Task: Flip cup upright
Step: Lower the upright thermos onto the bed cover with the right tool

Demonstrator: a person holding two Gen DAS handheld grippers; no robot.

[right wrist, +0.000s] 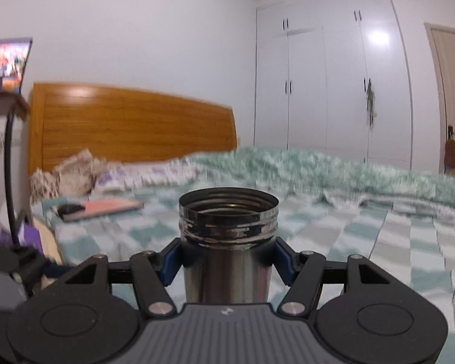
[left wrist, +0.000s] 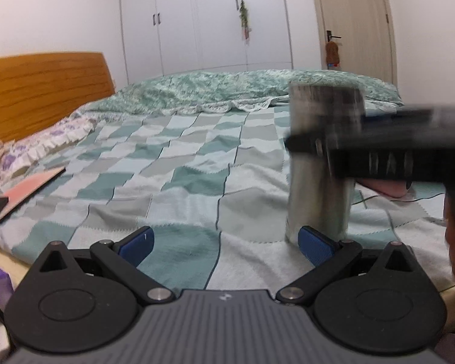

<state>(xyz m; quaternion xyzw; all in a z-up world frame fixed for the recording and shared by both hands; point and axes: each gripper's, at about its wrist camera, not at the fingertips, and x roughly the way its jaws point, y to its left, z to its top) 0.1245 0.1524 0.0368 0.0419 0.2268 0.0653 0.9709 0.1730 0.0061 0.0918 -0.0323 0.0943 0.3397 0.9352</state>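
right gripper [right wrist: 227, 259]: clamps the shiny steel cylindrical cup [right wrist: 227, 242], upright, mouth up | left gripper [left wrist: 226, 247]: fingers spread wide, empty, above the green checked bedspread [left wrist: 166, 166]

Bed: my view shows a teal-and-grey checked quilt [left wrist: 179, 163], orange wooden headboard [right wrist: 130, 124].
Wall: white wardrobe doors [left wrist: 203, 21].

**Two low views across one bed**

Left wrist view sits low at the bed's [left wrist: 197, 163] near edge, facing across the checkered cover toward the wardrobe [left wrist: 203, 21], with the cup [left wrist: 318, 188] close at right. Right wrist view looks from right beside that cup [right wrist: 227, 242], angled toward the headboard [right wrist: 130, 121]. Both share bed, headboard, wardrobe, door [left wrist: 355, 18] and the cup.
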